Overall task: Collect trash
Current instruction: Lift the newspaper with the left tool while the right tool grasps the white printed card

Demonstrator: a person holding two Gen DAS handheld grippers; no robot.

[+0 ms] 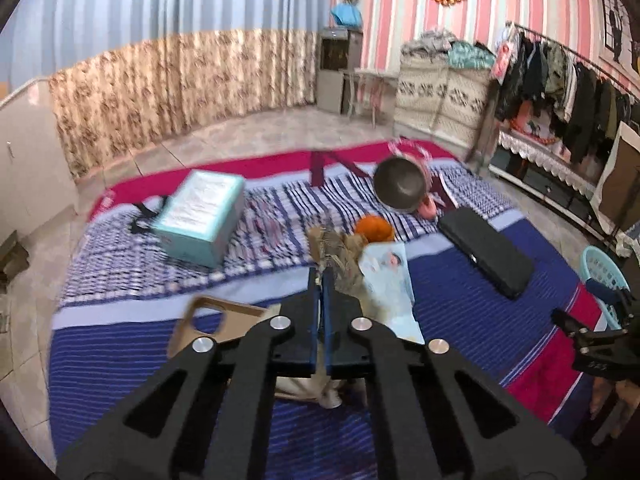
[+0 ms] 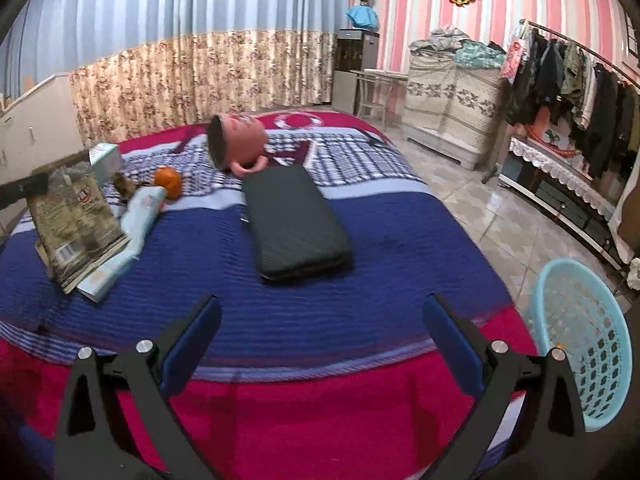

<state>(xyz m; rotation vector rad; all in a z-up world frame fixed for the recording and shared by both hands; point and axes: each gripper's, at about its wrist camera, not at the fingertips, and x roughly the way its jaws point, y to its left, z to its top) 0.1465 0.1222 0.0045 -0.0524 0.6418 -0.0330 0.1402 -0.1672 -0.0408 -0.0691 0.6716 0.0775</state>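
Observation:
My left gripper (image 1: 322,278) is shut on a crumpled brown snack bag (image 1: 340,252), pinching its upper edge. In the right wrist view the same bag (image 2: 76,220) hangs lifted above the left part of the bed. A light-blue paper wrapper (image 1: 390,284) lies on the blanket right beside the bag, also seen from the right as a wrapper (image 2: 136,220). My right gripper (image 2: 324,328) stands open over the near red edge of the bed with nothing between its fingers. A light-blue plastic basket (image 2: 580,344) stands on the floor to its right.
On the striped bedspread (image 2: 400,240) lie a black padded case (image 2: 292,224), an orange (image 2: 168,180), a tipped pink pot (image 2: 236,140) and a teal box (image 1: 204,216). A tan phone case (image 1: 216,320) lies near my left gripper. A clothes rack (image 2: 580,80) lines the right wall.

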